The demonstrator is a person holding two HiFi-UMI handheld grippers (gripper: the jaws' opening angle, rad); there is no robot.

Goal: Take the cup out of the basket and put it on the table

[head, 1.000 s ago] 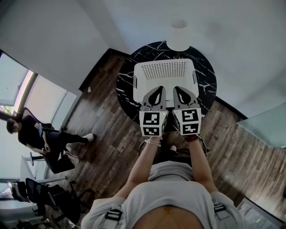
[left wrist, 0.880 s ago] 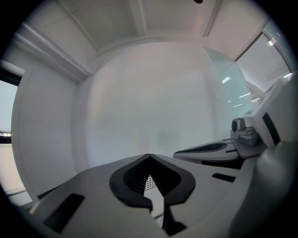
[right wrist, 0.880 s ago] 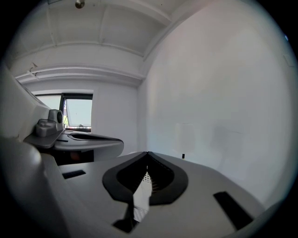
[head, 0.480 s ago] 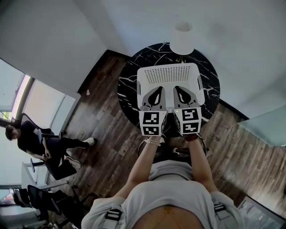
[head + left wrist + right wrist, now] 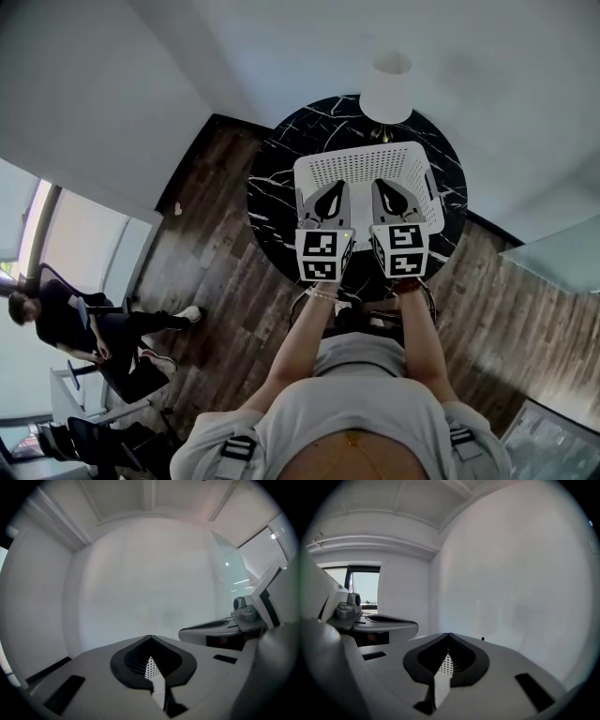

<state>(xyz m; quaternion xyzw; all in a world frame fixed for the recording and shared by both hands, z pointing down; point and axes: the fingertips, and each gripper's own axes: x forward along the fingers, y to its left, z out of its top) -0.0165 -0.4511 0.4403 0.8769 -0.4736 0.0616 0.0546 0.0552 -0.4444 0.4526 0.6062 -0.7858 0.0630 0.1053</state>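
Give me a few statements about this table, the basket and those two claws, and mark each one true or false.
1. The white basket sits on a round black marble table. True.
2. Each claw is gripping a cup. False: the left claw and the right claw are both shut with nothing between them.
3. The two claws are side by side at the basket's near side. True.
4. The floor is pale carpet. False: the floor is dark wood planks.
5. Another person sits off to the left, away from the table. True.
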